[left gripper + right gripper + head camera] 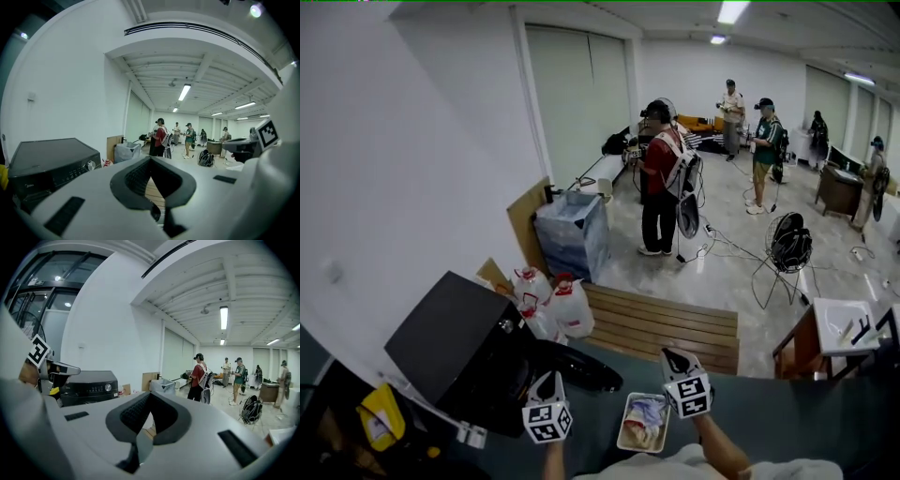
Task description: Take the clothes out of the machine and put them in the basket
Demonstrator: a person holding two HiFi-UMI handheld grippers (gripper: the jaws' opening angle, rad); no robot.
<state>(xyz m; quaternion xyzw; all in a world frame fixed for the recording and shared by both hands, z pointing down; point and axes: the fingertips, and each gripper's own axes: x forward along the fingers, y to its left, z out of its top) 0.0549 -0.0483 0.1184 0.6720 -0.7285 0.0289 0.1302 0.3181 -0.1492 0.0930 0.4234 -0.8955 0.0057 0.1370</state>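
- Clothes (645,413): a pale bundle lying in the shallow beige basket (625,437). The basket sits on a dark surface, between the two tools in the head view and lower in frame than their tips.
- Left tool (549,379): jaws closed tip to tip, nothing between them. The right tool (672,358) is likewise closed and empty. Neither touches the basket.
- Black washing machine (455,342): stands left of the basket; its control-panel print is too small to read. Square black-and-white markers cover the tool cubes.
- Surroundings: a slatted wooden bench (675,323) lies beyond the basket, water jugs (551,302) stand by the white wall, and people stand well apart on the open tiled floor (722,272).
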